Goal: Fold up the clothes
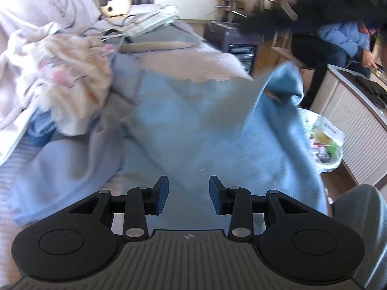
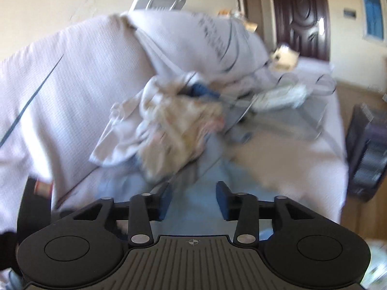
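Left gripper (image 1: 188,194) jaws wide, nothing between them; right gripper (image 2: 194,200) the same. Light-blue garment (image 1: 205,130) lies spread on the sofa seat (image 1: 183,55) below both, its right edge standing up in a ridge. Risks, as I judge them — that ridge flopping crooked, or a pinch snagging the beige clothes pile (image 1: 65,77) touching the garment's left side. Both views blurred.

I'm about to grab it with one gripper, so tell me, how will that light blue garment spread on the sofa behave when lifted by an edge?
The light blue garment will probably sag: it already lies in soft creases, with one corner flopped up at the right. It looks thin, so likely light. The open left gripper may need a bunched fold for grip.
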